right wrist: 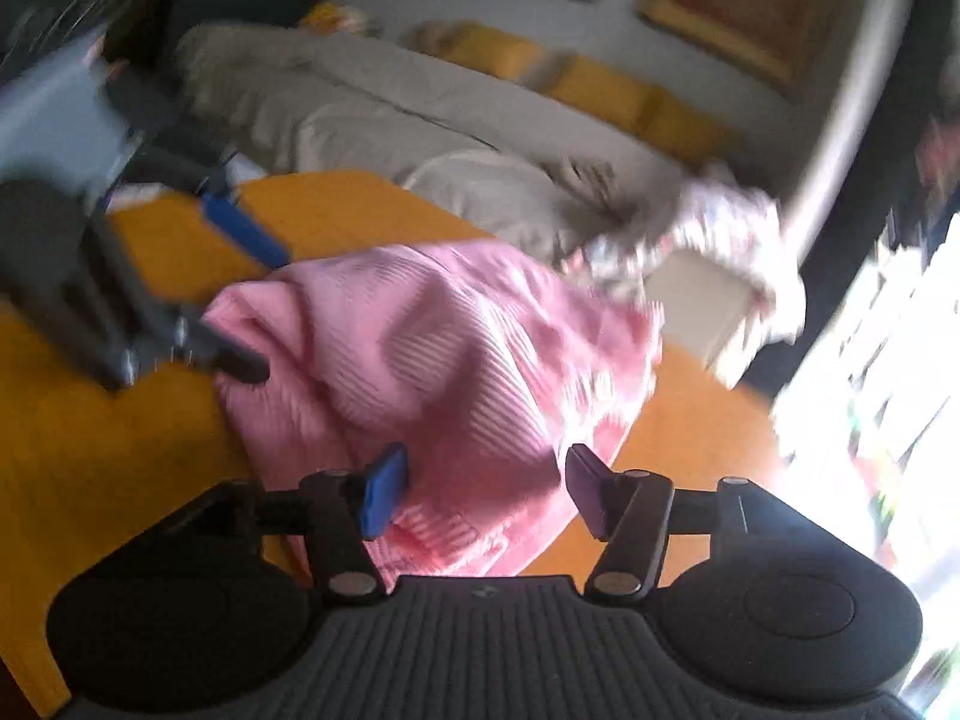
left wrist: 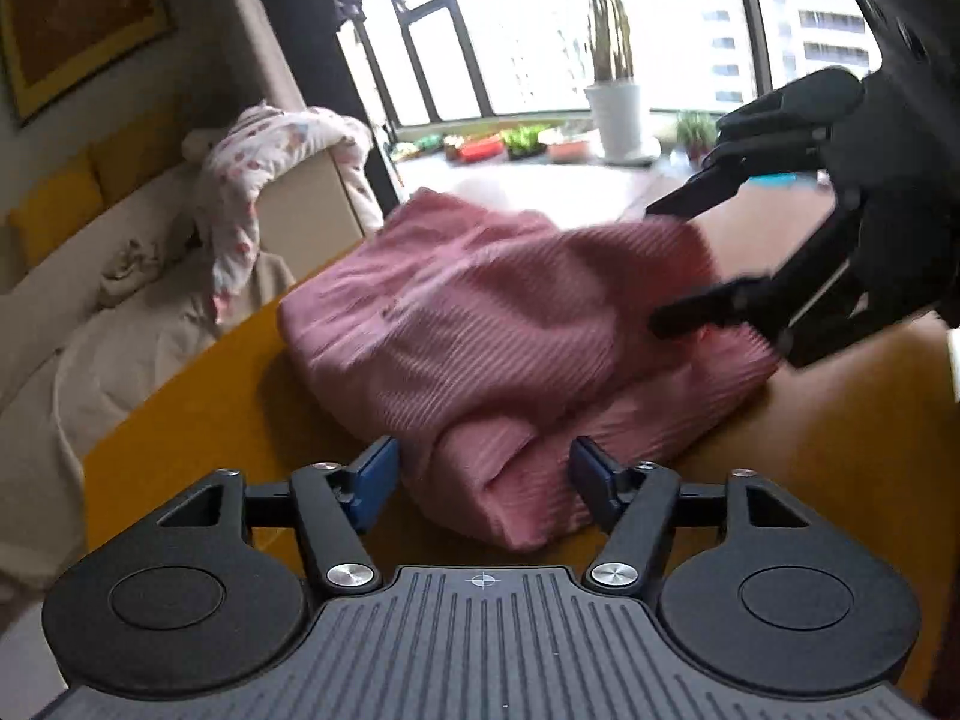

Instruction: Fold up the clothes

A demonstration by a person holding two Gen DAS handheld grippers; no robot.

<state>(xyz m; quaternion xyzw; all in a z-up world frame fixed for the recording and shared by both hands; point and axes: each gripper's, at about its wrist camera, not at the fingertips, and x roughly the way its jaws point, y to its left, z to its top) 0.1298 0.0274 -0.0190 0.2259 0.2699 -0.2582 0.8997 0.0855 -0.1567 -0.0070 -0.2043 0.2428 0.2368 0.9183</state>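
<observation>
A pink ribbed garment (left wrist: 480, 312) lies loosely folded in a heap on the yellow table (left wrist: 180, 450). My left gripper (left wrist: 483, 462) stands open at its near folded corner, blue pads on either side of the cloth without pressing it. From the right, my right gripper (left wrist: 666, 264) reaches in with its black fingers spread over the garment's far right edge. In the blurred right wrist view my right gripper (right wrist: 485, 471) is open above the pink garment (right wrist: 432, 348). My left gripper (right wrist: 270, 313) straddles the garment's left edge there.
A beige sofa (left wrist: 90, 330) with yellow cushions runs along the left past the table edge. A floral cloth (left wrist: 270, 144) hangs over a pale box beside it. A white plant pot (left wrist: 618, 114) and small plants stand by the window behind.
</observation>
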